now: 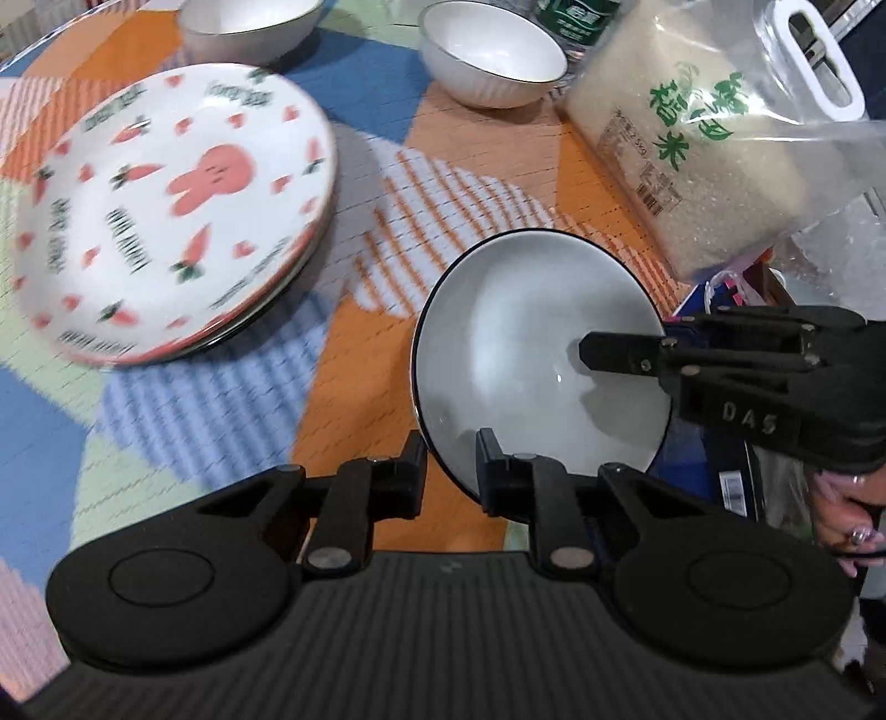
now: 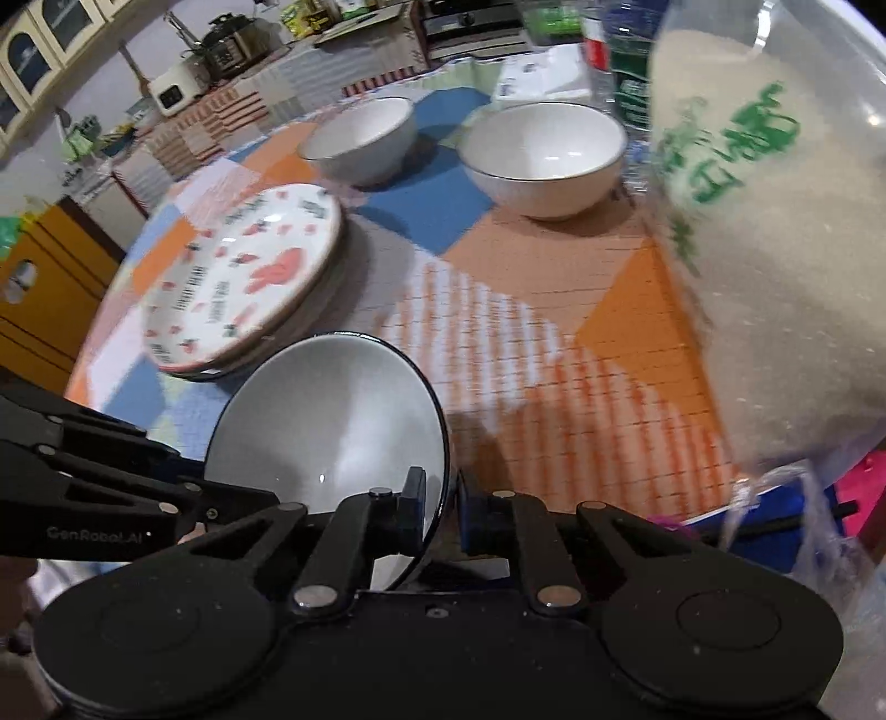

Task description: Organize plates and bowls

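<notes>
Bowl in hand: I have the grey bowl tilted above the worktop, near its front edge.
Left gripper: I've clamped it on the near rim, one finger inside, one outside.
Right gripper: pinched narrow on the opposite rim; two holds should keep a slick bowl from swinging.
Plates: already stacked at the left, rabbit pattern on top.
White bowls: two sit apart at the back, likely where mine nests.
Rice bag: crowds my right side.
</notes>
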Tool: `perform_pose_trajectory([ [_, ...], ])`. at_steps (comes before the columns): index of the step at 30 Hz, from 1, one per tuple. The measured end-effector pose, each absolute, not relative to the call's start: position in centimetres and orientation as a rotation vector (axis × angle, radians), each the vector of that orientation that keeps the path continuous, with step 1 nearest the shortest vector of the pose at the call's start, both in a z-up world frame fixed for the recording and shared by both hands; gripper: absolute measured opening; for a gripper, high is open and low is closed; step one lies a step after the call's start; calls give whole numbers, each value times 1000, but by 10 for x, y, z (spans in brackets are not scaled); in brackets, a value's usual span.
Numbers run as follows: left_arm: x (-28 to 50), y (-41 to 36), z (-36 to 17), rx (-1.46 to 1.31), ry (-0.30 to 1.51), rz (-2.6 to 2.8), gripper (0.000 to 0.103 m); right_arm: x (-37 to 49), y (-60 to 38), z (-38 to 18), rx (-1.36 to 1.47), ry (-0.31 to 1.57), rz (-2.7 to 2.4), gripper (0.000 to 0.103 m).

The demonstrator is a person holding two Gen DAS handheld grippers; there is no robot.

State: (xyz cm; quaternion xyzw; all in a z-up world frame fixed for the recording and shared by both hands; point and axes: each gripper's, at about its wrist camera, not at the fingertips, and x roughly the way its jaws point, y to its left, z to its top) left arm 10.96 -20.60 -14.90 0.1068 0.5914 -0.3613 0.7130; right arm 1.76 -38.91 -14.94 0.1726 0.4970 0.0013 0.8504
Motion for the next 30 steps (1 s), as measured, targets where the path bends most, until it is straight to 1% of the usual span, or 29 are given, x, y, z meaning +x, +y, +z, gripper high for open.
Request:
perform_pose_trajectory([
  [5,109,-167,-133,221,1320,-753,17,26,-365,-138,408,1057,94,15],
  [9,113,-137,-131,202,1333,-699,16,37,-337,-142,390,1093,161,15],
  [18,143,-96,-153,71,1402,-565,16,70,-292,-164,335,1144,233,15],
  [22,147,-90,-168,58,1436,-526,16,79,-279,-172,279,1161,246,15],
  [26,145,-86,-173,63,1429,-528,16,83,-273,-173,239,1143,251,15],
  [27,144,-86,-171,64,1427,-528,18,84,-273,-172,232,1144,254,16],
  [28,143,-86,-168,68,1418,-530,20,84,-272,-171,225,1142,262,20],
  [30,142,-84,-159,81,1399,-546,26,82,-272,-164,207,1122,260,22],
])
